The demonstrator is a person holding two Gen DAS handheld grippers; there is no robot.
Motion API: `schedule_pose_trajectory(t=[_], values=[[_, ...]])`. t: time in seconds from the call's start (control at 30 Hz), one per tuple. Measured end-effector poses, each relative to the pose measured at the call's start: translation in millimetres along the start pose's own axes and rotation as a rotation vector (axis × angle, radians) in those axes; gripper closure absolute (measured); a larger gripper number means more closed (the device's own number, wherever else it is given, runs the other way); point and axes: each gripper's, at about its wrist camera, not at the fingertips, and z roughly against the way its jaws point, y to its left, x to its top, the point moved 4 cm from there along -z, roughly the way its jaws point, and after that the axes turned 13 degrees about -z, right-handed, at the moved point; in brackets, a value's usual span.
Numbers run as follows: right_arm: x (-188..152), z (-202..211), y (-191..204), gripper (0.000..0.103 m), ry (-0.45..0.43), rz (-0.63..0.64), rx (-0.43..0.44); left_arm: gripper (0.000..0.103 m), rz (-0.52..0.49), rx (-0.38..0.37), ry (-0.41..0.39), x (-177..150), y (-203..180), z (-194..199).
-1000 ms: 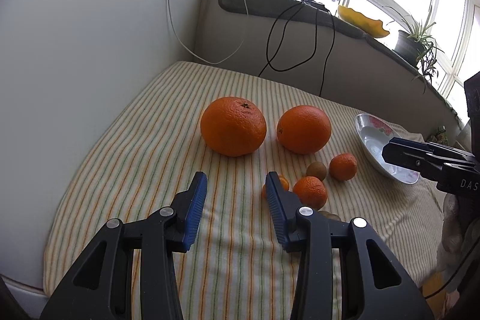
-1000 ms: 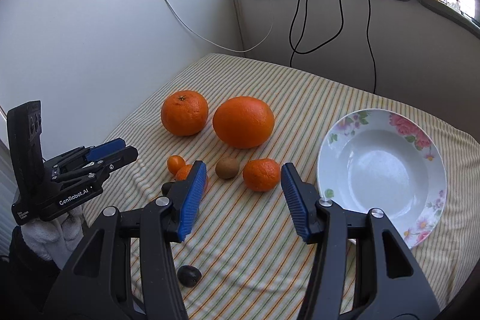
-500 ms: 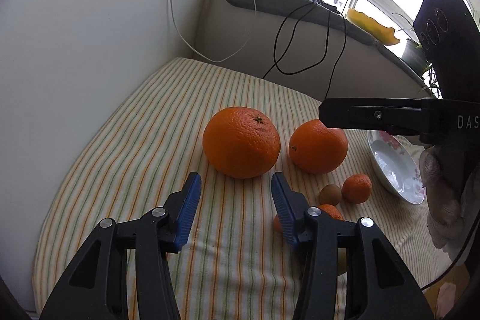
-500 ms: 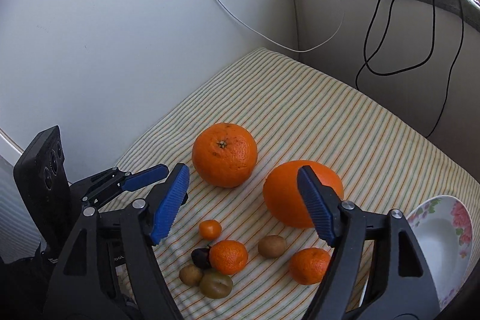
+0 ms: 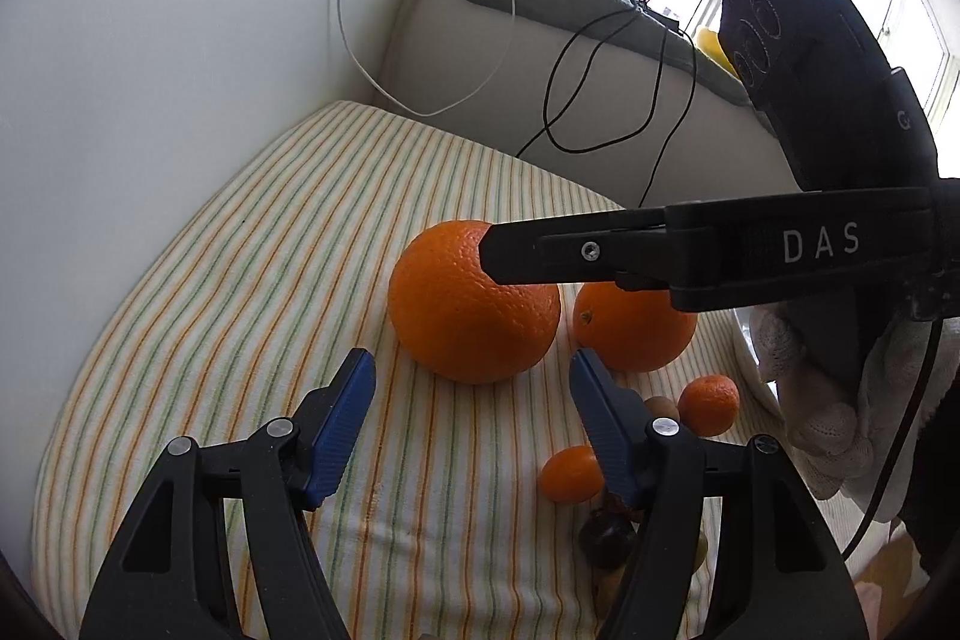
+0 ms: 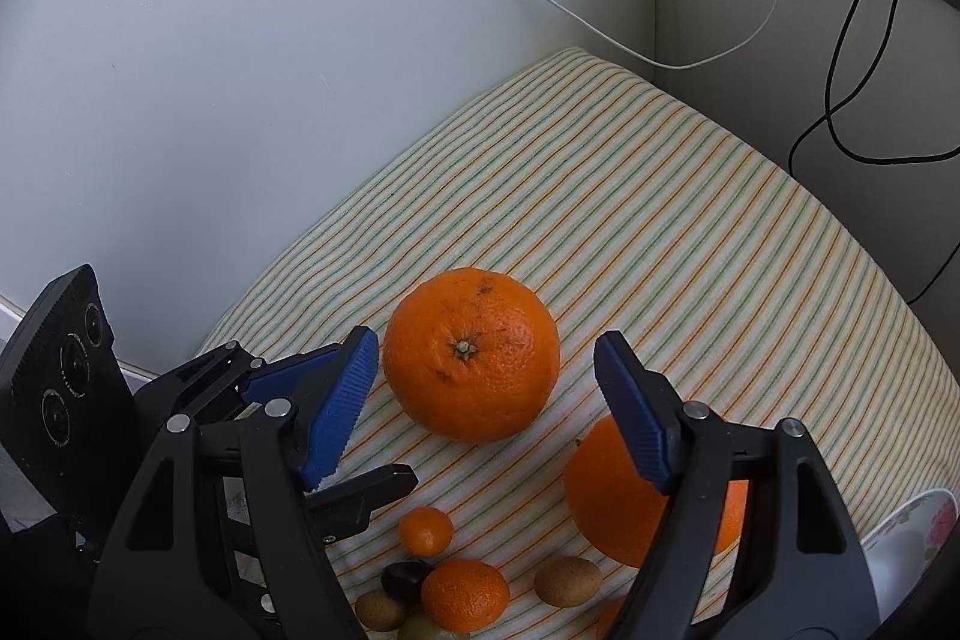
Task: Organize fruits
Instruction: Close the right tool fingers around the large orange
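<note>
Two big oranges lie on the striped cloth (image 5: 252, 280). The nearer one, stem up (image 6: 471, 355) (image 5: 474, 301), shows between the blue pads of my right gripper (image 6: 489, 400), which hangs open over it; the pads do not touch it. In the left wrist view one right finger (image 5: 600, 250) crosses the top of that orange. My left gripper (image 5: 474, 418) stands just short of the same orange, its jaws opening with nothing between them. The second orange (image 5: 636, 325) (image 6: 624, 496) lies to the right.
Small fruits cluster in front: mandarins (image 6: 465, 595) (image 6: 426, 531), a kiwi (image 6: 567, 580), a dark fruit (image 6: 405, 580). A flowered plate (image 6: 918, 538) sits at the right edge. The wall is at left, cables (image 6: 840, 100) hang behind. A gloved hand (image 5: 822, 430) holds the right tool.
My right gripper swung left from in front of the plate to over the stem-up orange and opened wider. The left gripper edged closer to that orange and its jaws spread.
</note>
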Motion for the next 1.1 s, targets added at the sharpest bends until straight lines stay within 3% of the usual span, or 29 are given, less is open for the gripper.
schedule_pose_trajectory(t=[0.47,0.7,1.1], values=[[2.7,-28.7,9.5,0.026,0.069,0.03,0.009,0.039,0.043,-0.044,0.015,0.6,7.4,-8.3],[1.4,-27.5,1.4,0.032,0.071,0.011,0.019,0.051,0.034,-0.057,0.03,0.4,6.3,-10.1],[-2.4,-17.8,0.3,0.033,0.055,-0.007,0.031,0.051,0.013,-0.031,0.019,6.0,0.8,-10.3]])
